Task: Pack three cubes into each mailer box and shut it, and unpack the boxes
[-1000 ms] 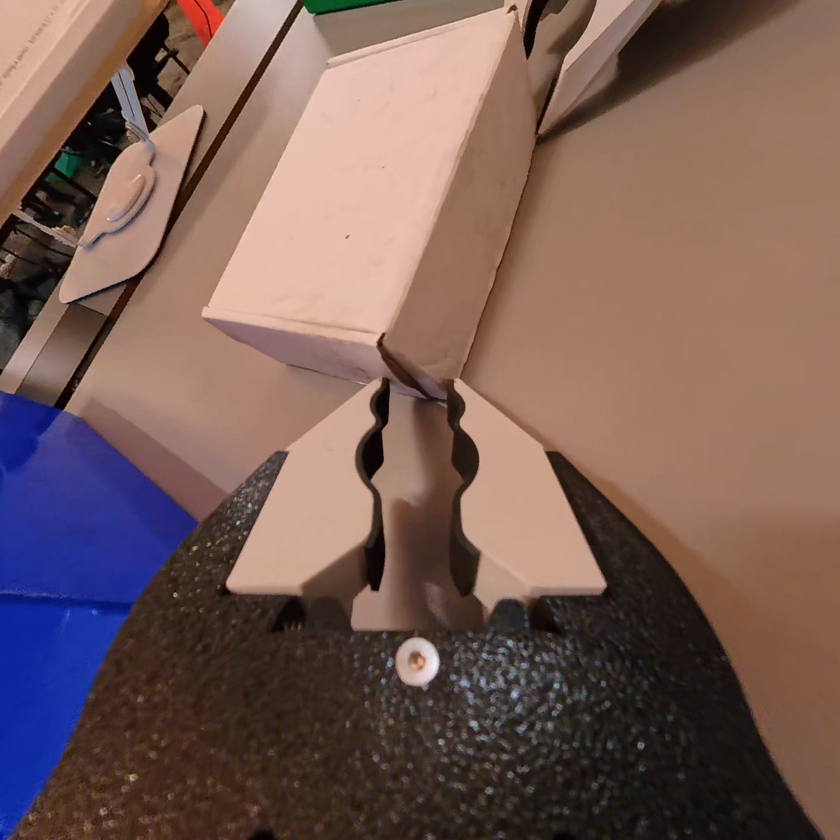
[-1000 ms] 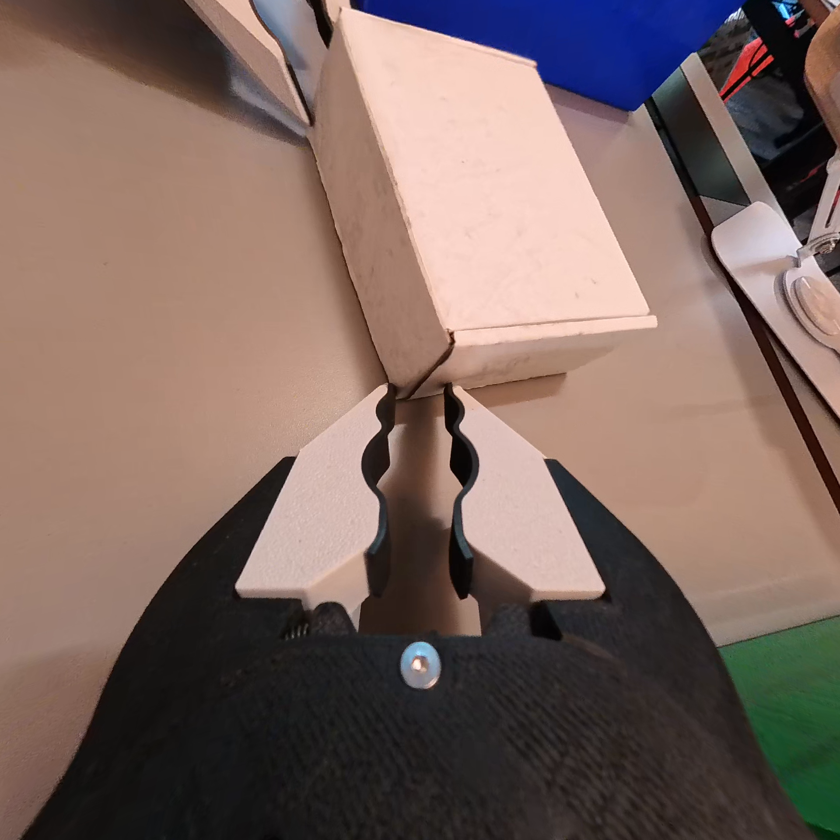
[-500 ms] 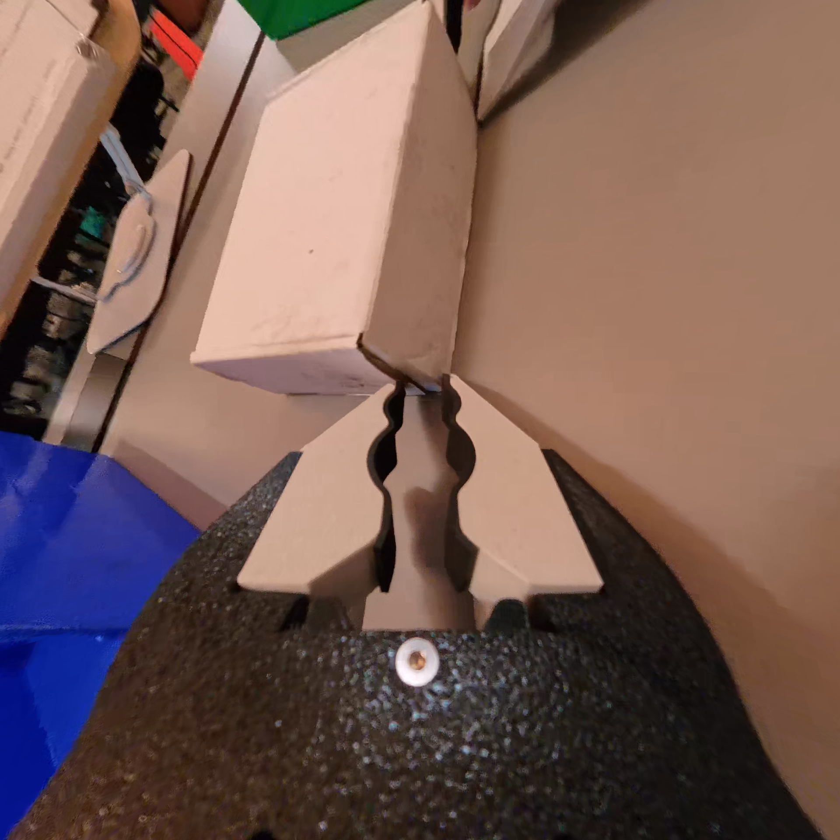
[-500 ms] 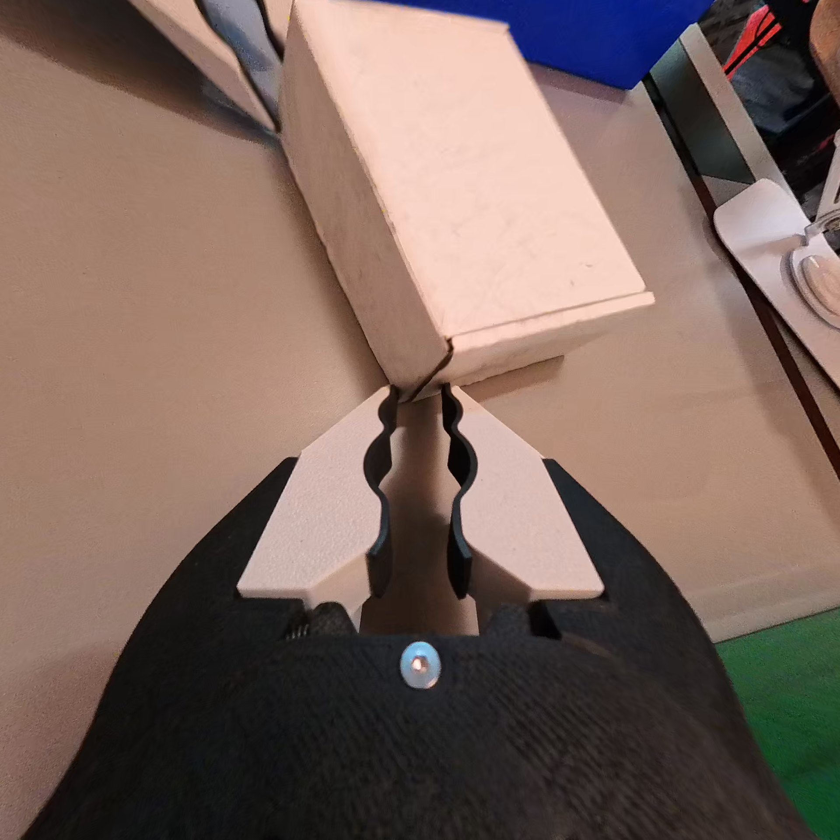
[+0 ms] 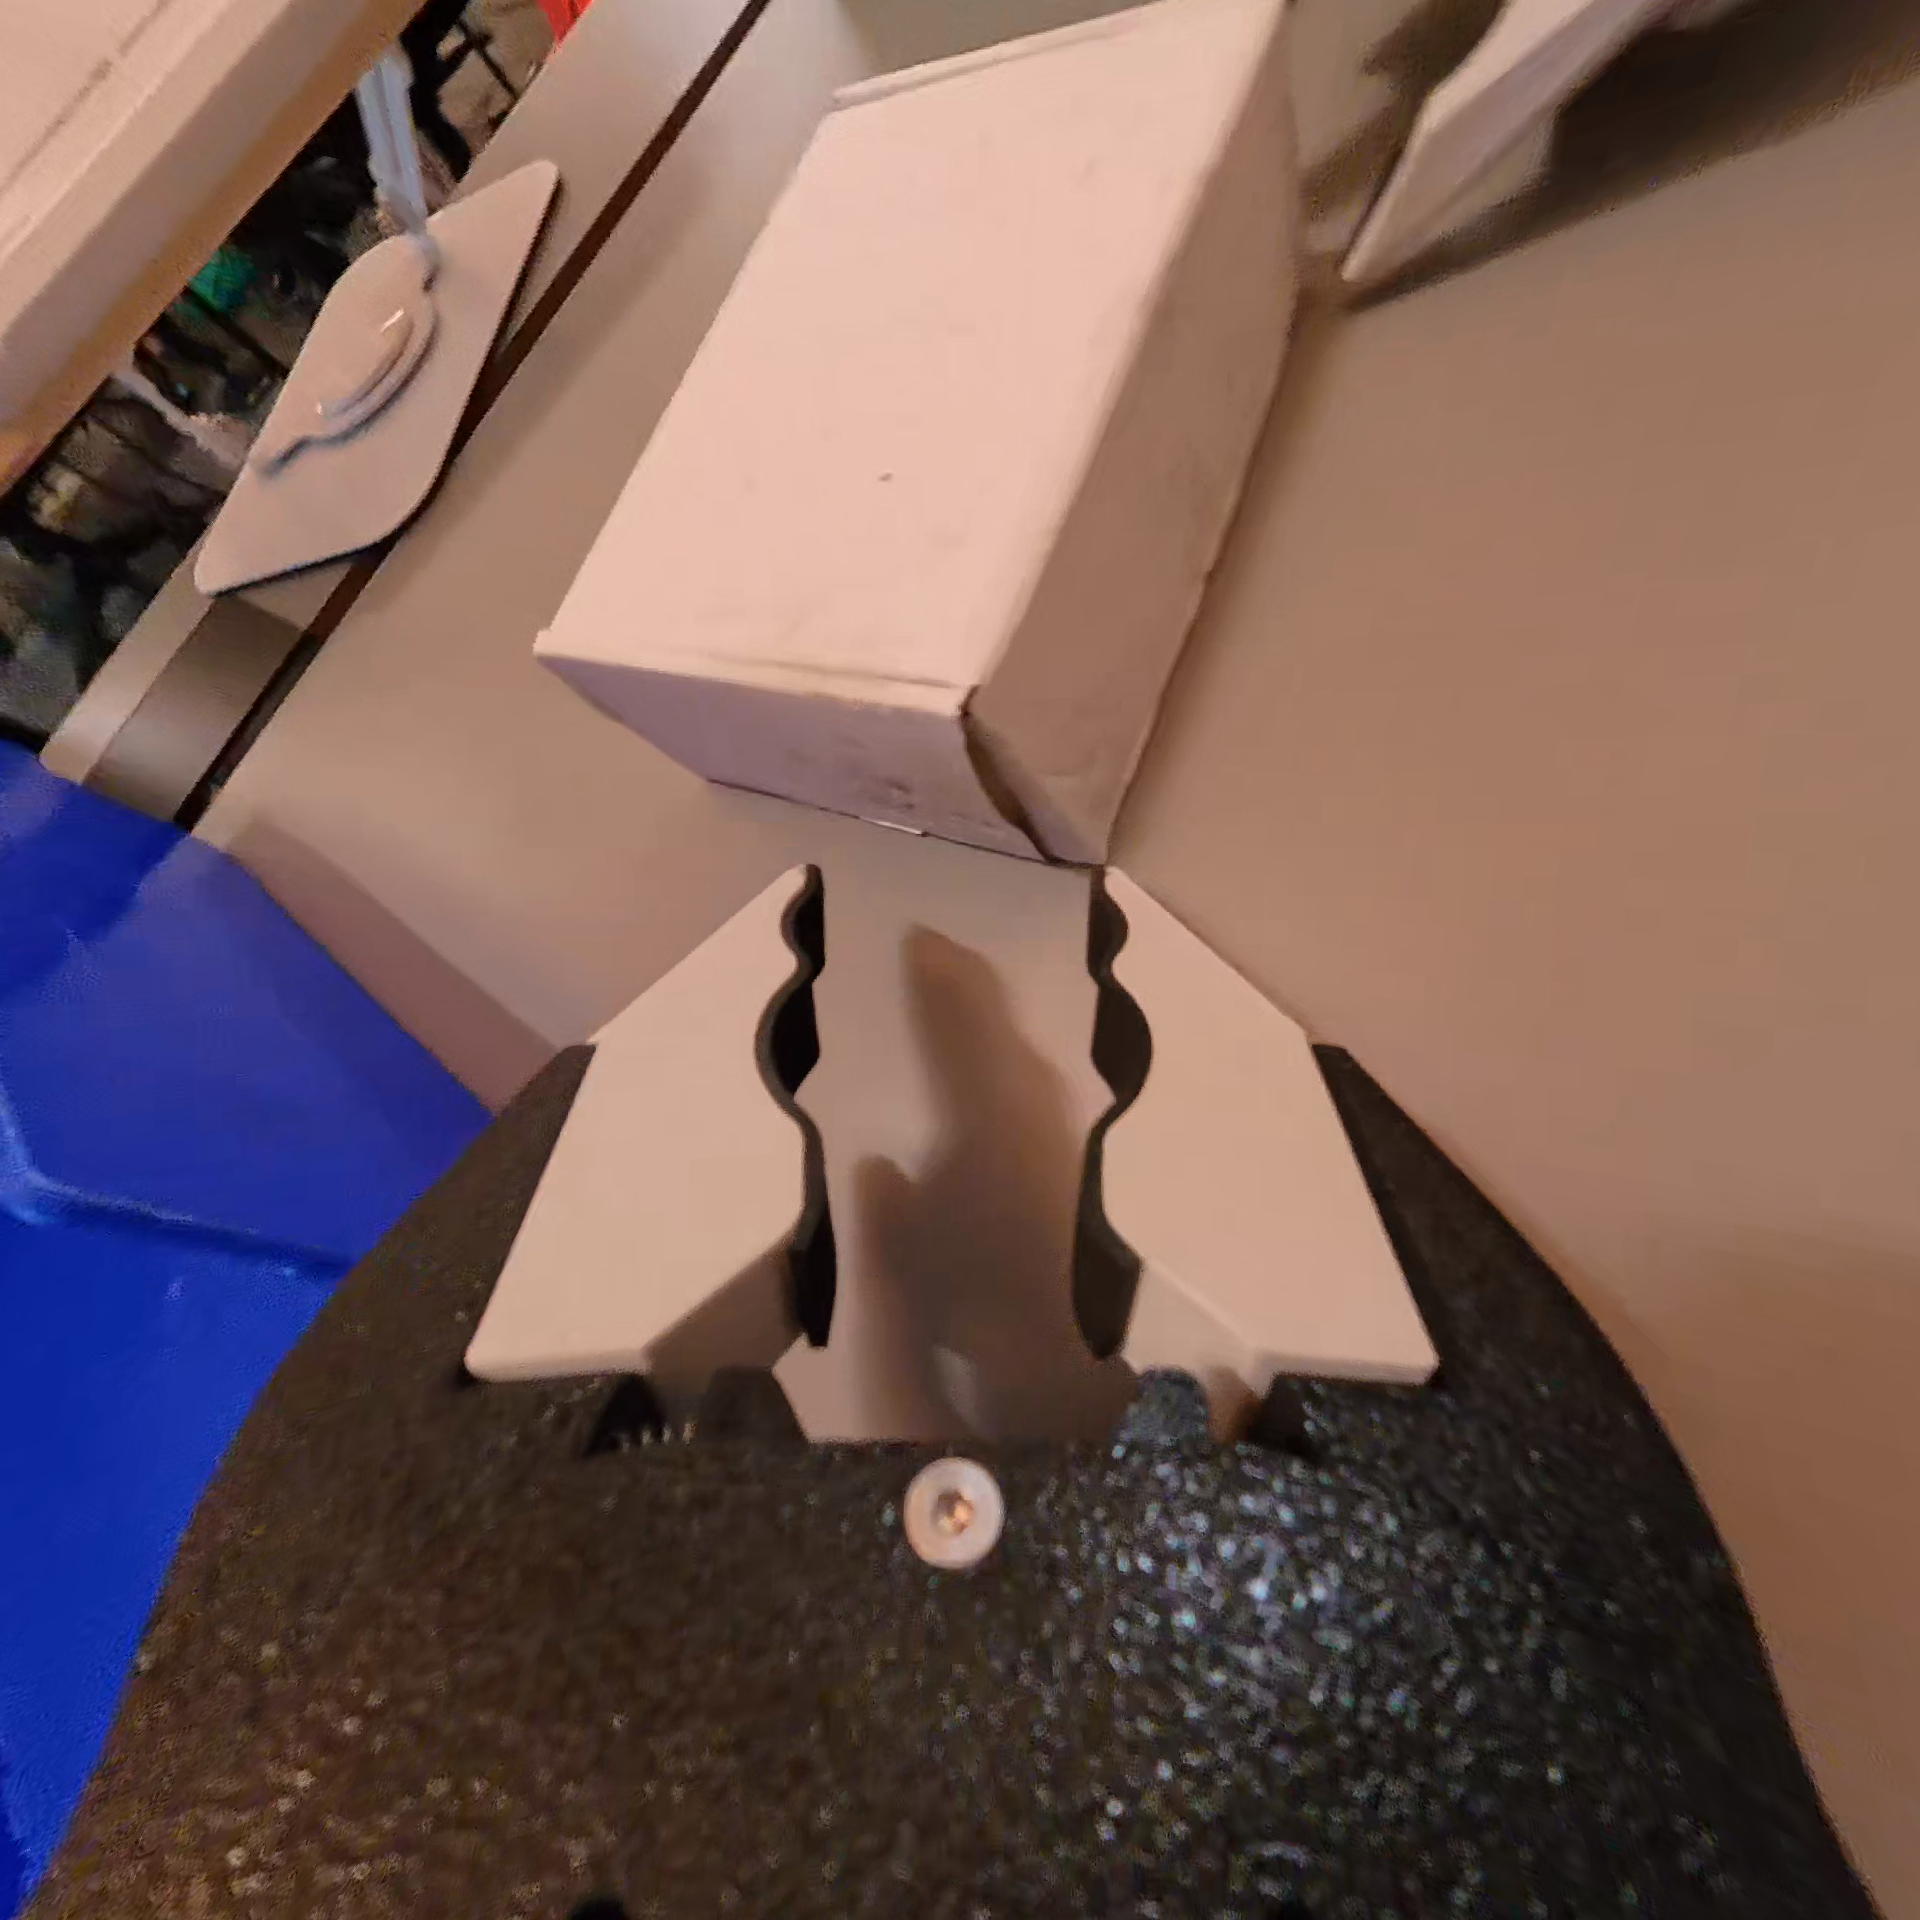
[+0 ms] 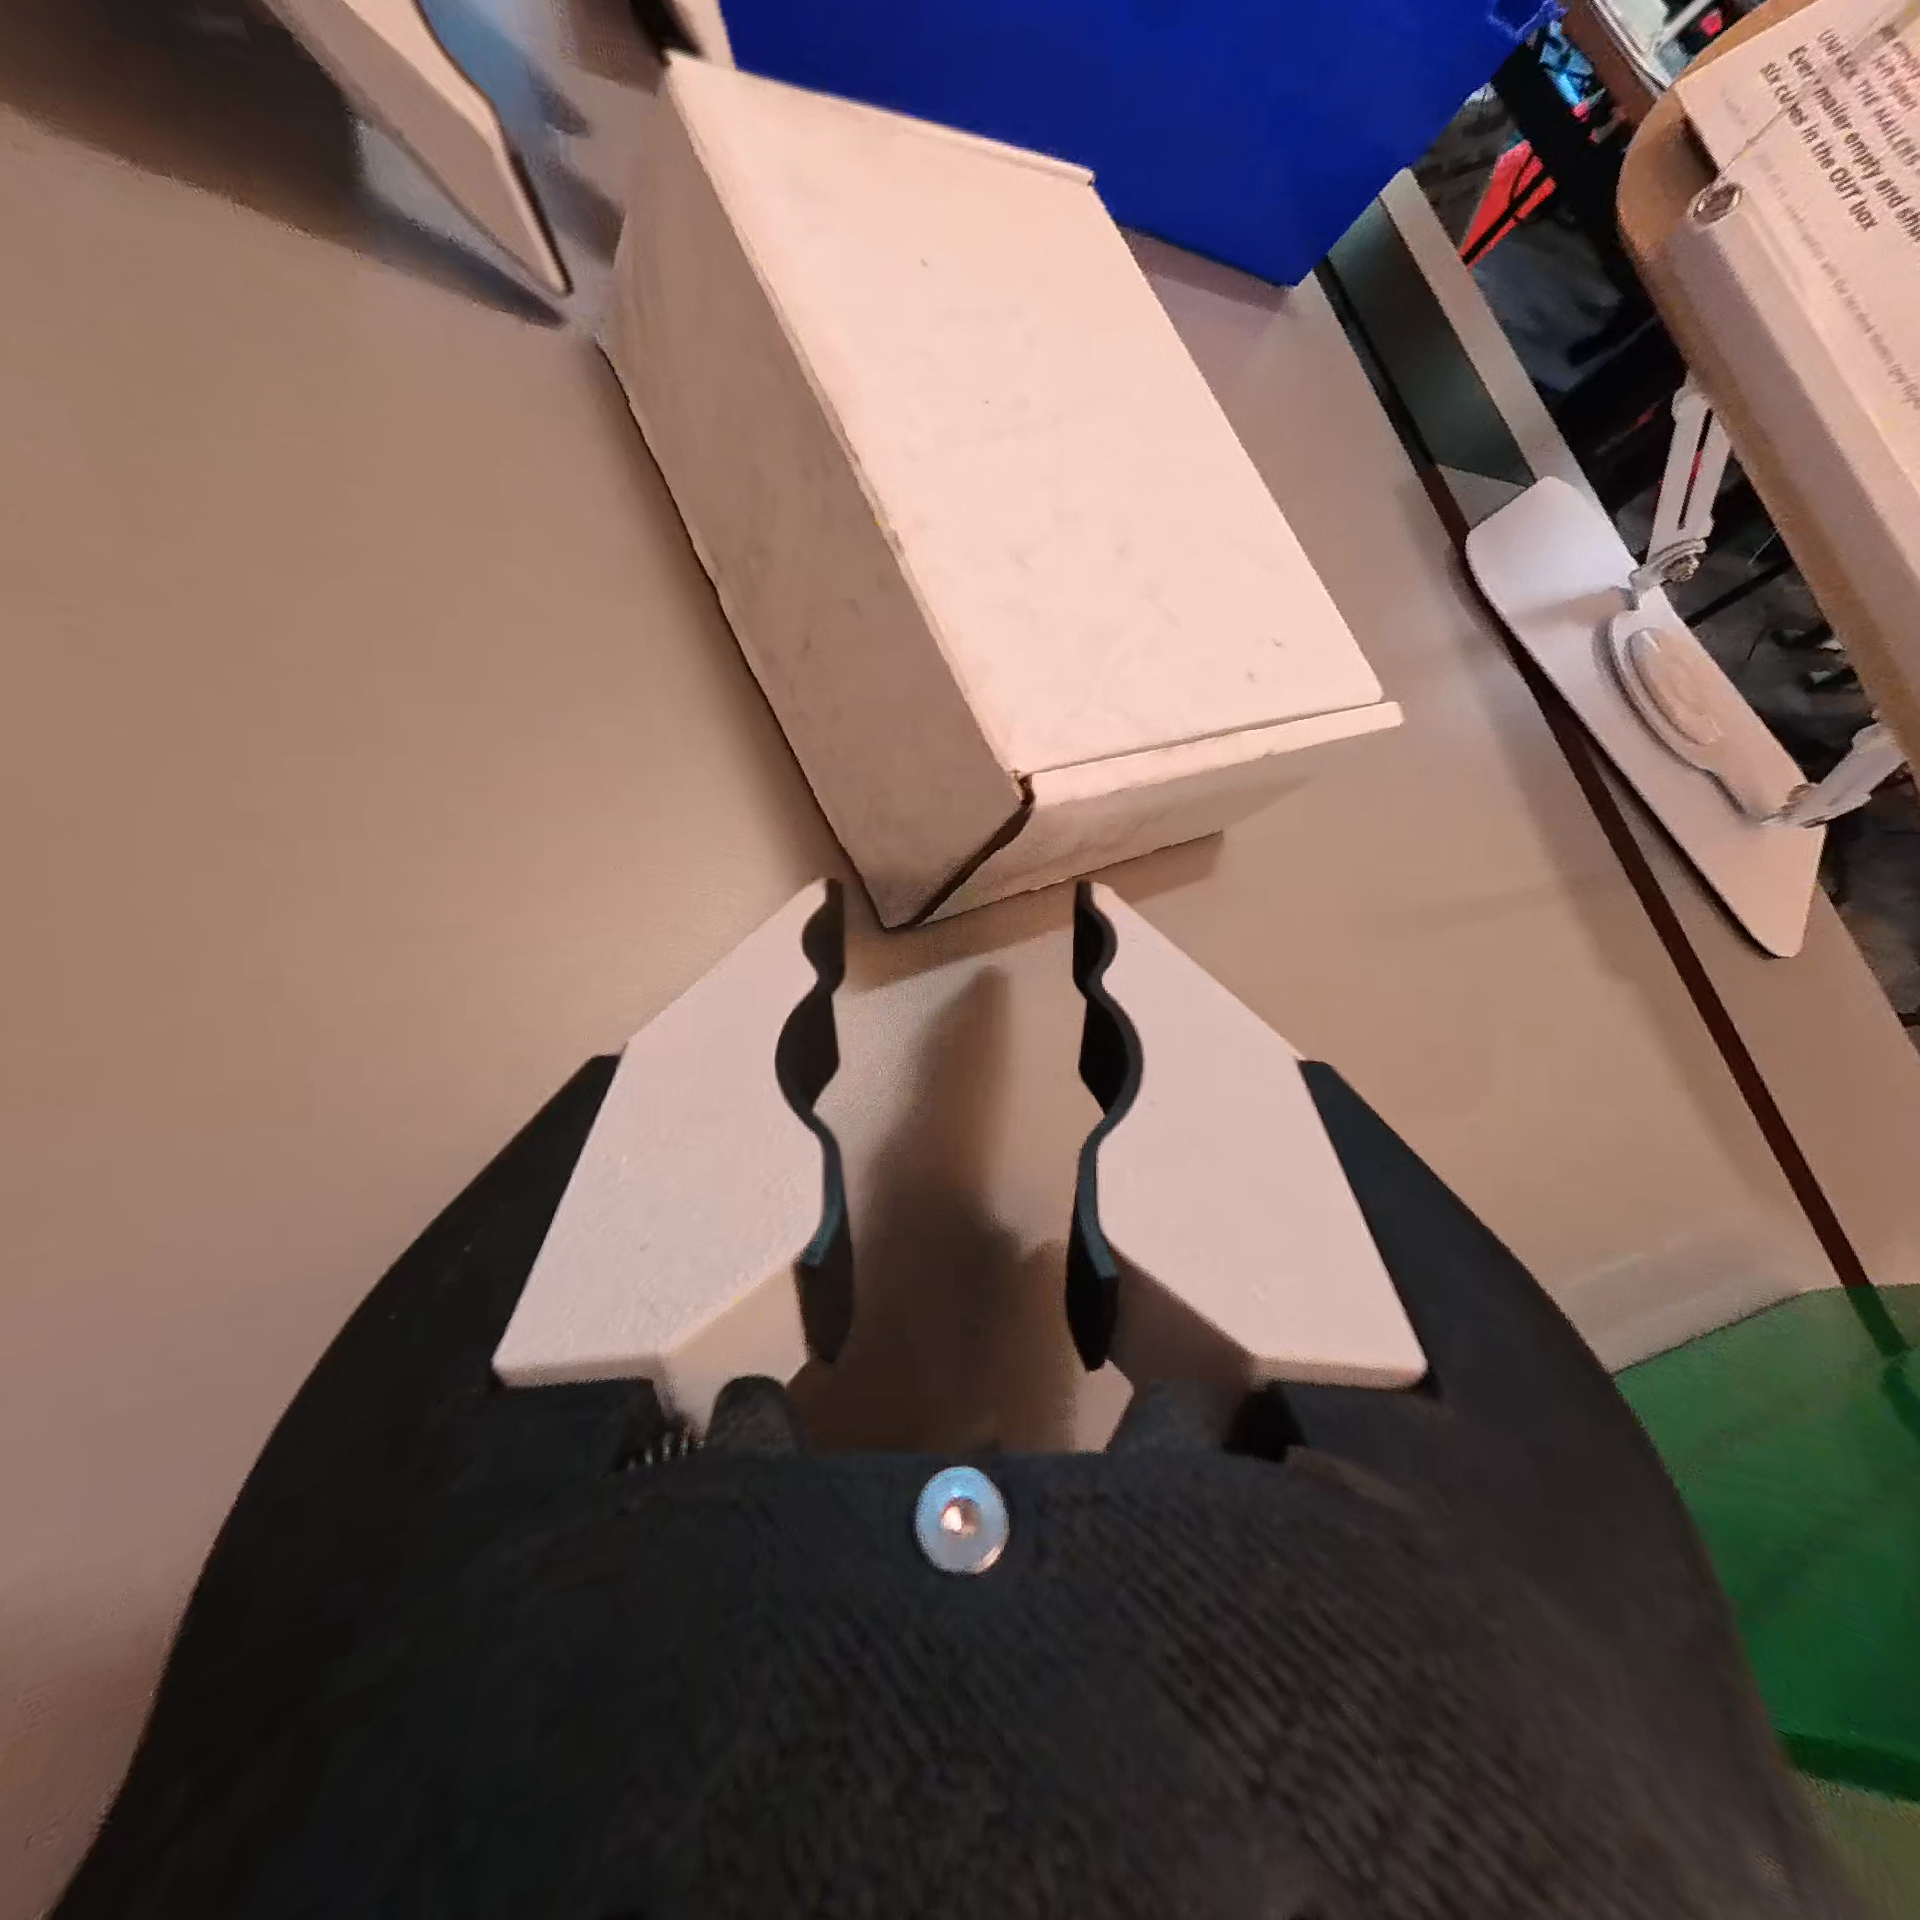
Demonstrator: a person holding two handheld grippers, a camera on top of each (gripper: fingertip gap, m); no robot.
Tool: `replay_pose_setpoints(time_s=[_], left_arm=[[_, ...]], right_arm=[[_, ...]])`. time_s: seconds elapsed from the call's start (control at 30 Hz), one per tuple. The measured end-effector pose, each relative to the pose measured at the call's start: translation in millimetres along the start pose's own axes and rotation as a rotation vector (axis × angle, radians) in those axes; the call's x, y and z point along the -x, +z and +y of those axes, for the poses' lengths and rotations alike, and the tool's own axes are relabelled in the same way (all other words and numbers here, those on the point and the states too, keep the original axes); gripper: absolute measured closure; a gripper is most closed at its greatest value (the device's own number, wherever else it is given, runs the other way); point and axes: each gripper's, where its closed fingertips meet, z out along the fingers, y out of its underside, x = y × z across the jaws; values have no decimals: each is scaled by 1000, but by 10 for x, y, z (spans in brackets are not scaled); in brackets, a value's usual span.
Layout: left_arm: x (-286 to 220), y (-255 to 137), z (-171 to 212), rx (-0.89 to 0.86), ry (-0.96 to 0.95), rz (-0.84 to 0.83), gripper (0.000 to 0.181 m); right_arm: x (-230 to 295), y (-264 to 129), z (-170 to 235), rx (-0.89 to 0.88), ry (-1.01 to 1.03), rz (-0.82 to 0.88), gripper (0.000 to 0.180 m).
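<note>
A closed white mailer box (image 5: 935,416) lies on the tan table (image 5: 1558,831). It also shows in the right wrist view (image 6: 997,468). My left gripper (image 5: 956,878) is open and empty, and its right fingertip is just off the box's near lower corner. My right gripper (image 6: 958,894) is open and empty at the opposite end, with that end's lower corner between its fingertips but not pinched. Each gripper shows blurred beyond the box in the other's view (image 5: 1455,156) (image 6: 447,156). No cubes are in view.
A blue bin (image 5: 156,1039) stands left of my left gripper and shows beyond the box in the right wrist view (image 6: 1091,104). A green bin (image 6: 1766,1507) is at the right wrist view's lower right. A white mounting plate (image 6: 1642,707) sits at the table edge, under a printed sheet (image 6: 1818,260).
Both grippers have opened wider and come off the box's corners. The box, tilted half a second ago, now lies flat on the table.
</note>
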Motion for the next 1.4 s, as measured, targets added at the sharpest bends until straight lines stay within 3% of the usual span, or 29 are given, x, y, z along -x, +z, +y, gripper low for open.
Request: replay_pose_setpoints(time_s=[0.17, 0.37, 0.7, 0.87, 0.93, 1.03, 1.13, 1.4], left_arm=[[-23, 57, -100, -17, -137, 63, 108], [-79, 148, -103, 27, -111, 56, 142], [-84, 158, -115, 31, 18, -25, 150], [-123, 155, -118, 39, -62, 11, 138], [-192, 131, -145, 16, -39, 49, 111], [-217, 69, -192, -32, -42, 75, 94], [-173, 14, -247, -86, -91, 84, 88], [-49, -106, -339, -195, -199, 89, 77]], right_arm=[[5, 26, 1, 6, 33, -35, 128], [21, 79, -43, 0, 8, -30, 135], [-53, 114, -20, 31, 78, 0, 144], [-52, 117, -34, 33, 93, 7, 140], [-12, 73, -71, 90, 72, 16, 116], [-87, -101, -551, 57, -23, 73, 76], [-195, -77, -920, 105, -98, 12, 52], [-147, 571, -888, 415, -188, -383, 55]])
